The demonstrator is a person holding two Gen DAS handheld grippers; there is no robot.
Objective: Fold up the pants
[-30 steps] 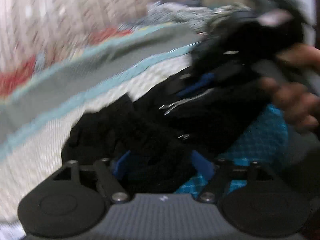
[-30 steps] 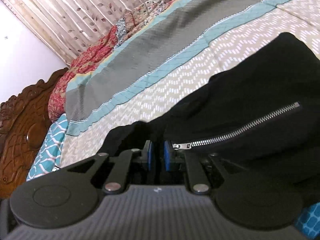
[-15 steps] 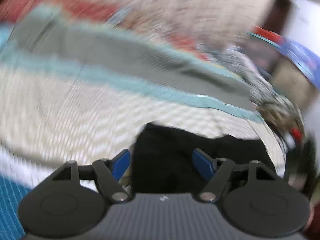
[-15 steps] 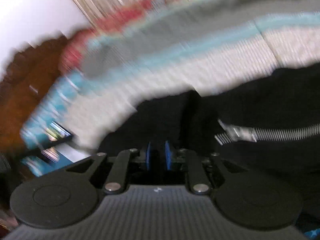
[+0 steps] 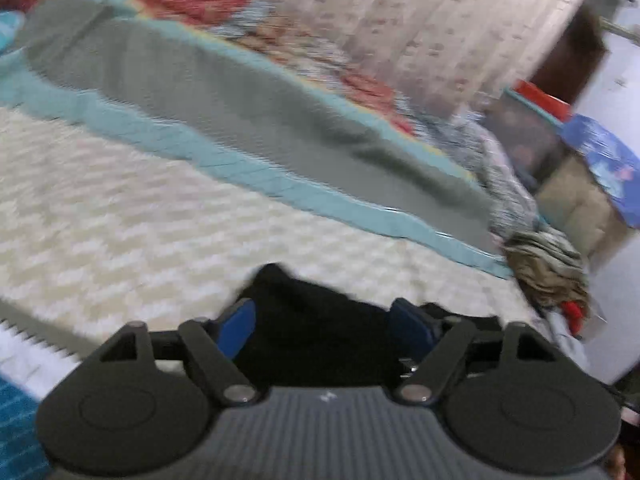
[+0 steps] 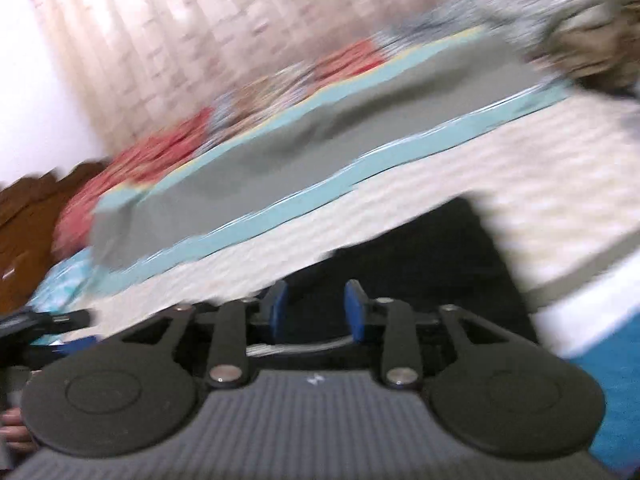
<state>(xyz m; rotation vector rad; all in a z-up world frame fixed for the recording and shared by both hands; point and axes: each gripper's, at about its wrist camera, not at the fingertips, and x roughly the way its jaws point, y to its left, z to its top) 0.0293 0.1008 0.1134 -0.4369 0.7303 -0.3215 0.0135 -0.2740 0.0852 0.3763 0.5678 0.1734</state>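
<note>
The black pants (image 5: 312,300) lie on the bed, a rumpled edge showing in the left wrist view. My left gripper (image 5: 324,322) hangs over that edge, its blue pads wide apart on either side of the cloth and not pressing it. In the right wrist view the pants (image 6: 440,264) spread out to the right, with a silver zipper (image 6: 296,349) just under the fingers. The jaws of my right gripper (image 6: 316,308) are opening. Black cloth lies beneath the gap and the pads stand clear of it. Both views are blurred.
The bed has a cream zigzag cover (image 5: 120,220) with a grey blanket edged in teal (image 5: 200,92) behind it. A heap of clothes (image 5: 548,264) sits at the bed's right end. A wooden headboard (image 6: 24,216) is at the left and blue patterned cloth (image 6: 616,380) at the near edge.
My right gripper, earlier shut on black cloth beside the zipper, now has its jaws apart and has let go. The left view has rolled and swung; the other hand and gripper are gone from it.
</note>
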